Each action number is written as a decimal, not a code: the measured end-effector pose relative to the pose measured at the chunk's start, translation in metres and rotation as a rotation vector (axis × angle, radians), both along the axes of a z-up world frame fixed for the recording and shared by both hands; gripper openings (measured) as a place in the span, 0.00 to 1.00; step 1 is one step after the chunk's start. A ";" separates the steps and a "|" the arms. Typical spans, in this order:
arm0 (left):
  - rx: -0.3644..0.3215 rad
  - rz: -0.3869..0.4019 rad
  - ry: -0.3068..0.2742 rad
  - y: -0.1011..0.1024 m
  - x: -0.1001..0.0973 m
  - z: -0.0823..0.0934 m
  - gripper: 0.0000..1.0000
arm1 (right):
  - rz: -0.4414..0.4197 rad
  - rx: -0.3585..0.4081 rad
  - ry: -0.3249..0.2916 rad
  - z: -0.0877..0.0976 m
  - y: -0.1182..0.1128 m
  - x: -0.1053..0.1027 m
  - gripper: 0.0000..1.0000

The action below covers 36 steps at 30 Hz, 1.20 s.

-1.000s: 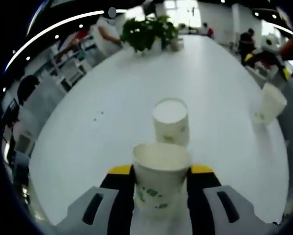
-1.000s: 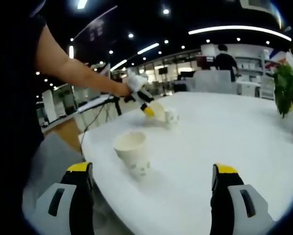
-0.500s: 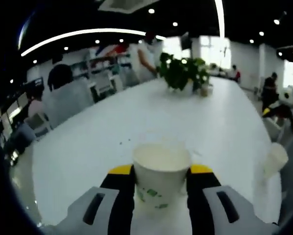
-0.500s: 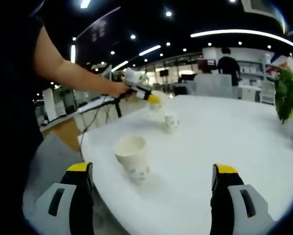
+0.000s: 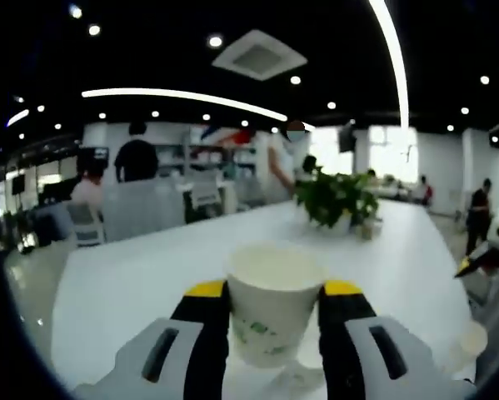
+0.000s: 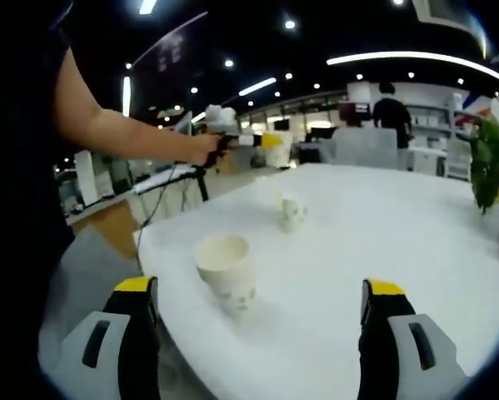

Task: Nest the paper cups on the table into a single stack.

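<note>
My left gripper [image 5: 274, 293] is shut on a white paper cup with green print [image 5: 274, 312], held upright above the white table [image 5: 141, 275]. From the right gripper view, that left gripper [image 6: 261, 141] hangs in the air in a person's hand, with its cup [image 6: 279, 152] at its tip. Two more cups stand on the table: a near one [image 6: 226, 272] and a smaller-looking far one [image 6: 292, 210]. My right gripper [image 6: 259, 293] is open, with nothing between its fingers, right of the near cup. A further cup [image 5: 469, 339] shows low at the right.
A potted green plant [image 5: 336, 198] stands at the table's far end, also seen as the plant [image 6: 491, 162] on the right. Chairs and several people sit beyond the table. The table's rounded edge [image 6: 162, 275] lies just left of the near cup.
My left gripper has risen and tilted up with its cup, so the cup that stood on the table ahead of it has dropped out of its view. The right gripper has stayed put.
</note>
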<state>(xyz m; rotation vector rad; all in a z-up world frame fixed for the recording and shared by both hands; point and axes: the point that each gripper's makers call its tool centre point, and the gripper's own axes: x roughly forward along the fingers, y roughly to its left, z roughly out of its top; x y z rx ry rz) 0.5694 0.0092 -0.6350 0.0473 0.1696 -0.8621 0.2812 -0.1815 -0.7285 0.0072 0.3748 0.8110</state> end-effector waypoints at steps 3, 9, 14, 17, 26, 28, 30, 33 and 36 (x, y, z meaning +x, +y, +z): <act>-0.003 -0.010 -0.002 -0.001 -0.002 0.002 0.40 | 0.003 0.002 -0.005 0.002 0.001 0.000 1.00; -0.024 -0.018 -0.014 -0.003 -0.010 0.012 0.40 | 0.008 0.000 -0.009 0.002 0.003 -0.002 1.00; -0.057 -0.025 -0.018 -0.010 -0.020 0.018 0.40 | 0.009 0.001 -0.013 0.003 0.003 -0.001 1.00; -0.063 -0.038 -0.025 -0.018 -0.031 0.020 0.40 | 0.012 0.001 -0.018 0.005 0.003 -0.002 1.00; -0.089 -0.019 -0.043 -0.028 -0.056 0.023 0.40 | 0.018 0.002 -0.027 0.006 0.005 -0.008 1.00; -0.095 -0.029 -0.035 -0.031 -0.062 0.020 0.40 | 0.018 0.003 -0.027 0.006 0.004 -0.010 1.00; -0.096 -0.034 -0.037 -0.033 -0.067 0.020 0.40 | 0.018 0.002 -0.027 0.006 0.004 -0.011 1.00; -0.104 -0.041 -0.037 -0.033 -0.071 0.018 0.40 | 0.016 0.002 -0.028 0.006 0.002 -0.012 1.00; -0.107 -0.044 -0.046 -0.035 -0.077 0.019 0.40 | 0.016 0.001 -0.028 0.005 0.002 -0.014 1.00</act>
